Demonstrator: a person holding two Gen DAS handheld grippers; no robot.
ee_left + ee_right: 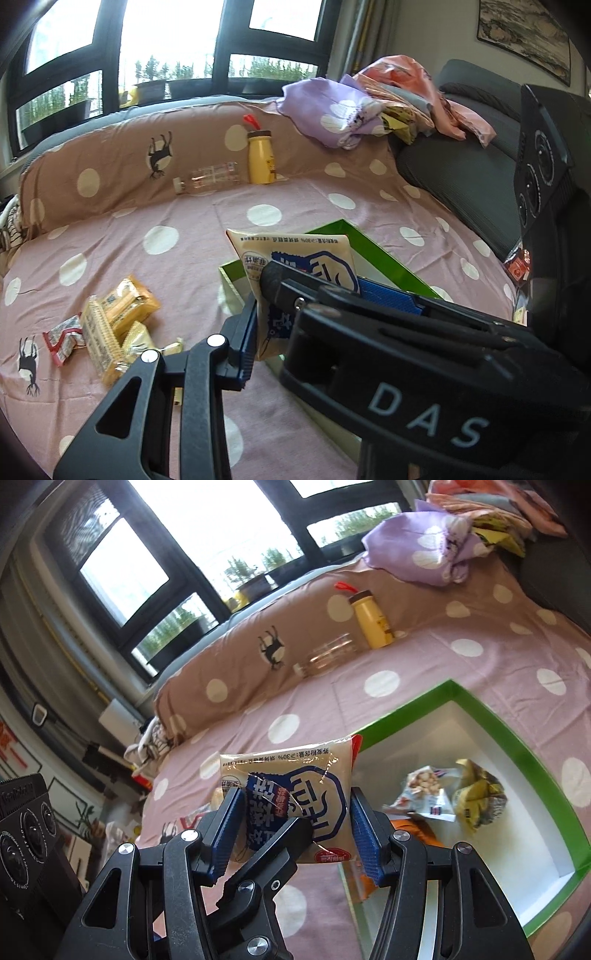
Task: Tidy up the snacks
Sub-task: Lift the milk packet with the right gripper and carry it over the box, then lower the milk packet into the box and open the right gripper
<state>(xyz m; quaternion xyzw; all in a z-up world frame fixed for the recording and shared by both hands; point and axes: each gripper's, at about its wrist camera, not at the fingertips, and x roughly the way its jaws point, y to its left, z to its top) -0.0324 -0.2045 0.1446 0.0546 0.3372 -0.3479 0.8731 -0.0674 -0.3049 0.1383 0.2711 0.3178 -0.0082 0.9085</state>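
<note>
Currently: cream biscuit packet (295, 797) aloft beside green-rimmed box (517, 738), just over its near corner. Clamped across its width between blue pads of right gripper (291, 834); left gripper (258, 317) closed on its lower edge too. Likely light, crinkly, slippery film, contents brittle; best held by flat sides, gently. Blue Chinese print plus "30%" legible upside down; "DAS" on gripper body. Loose snacks (110, 325) on spotted sheet (166, 221); more in box.

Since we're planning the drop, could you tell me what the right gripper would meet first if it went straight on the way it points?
Probably the near wall of the green-rimmed box; the right gripper, carrying the biscuit packet, points at its near-left corner, though depth is unclear.
</note>
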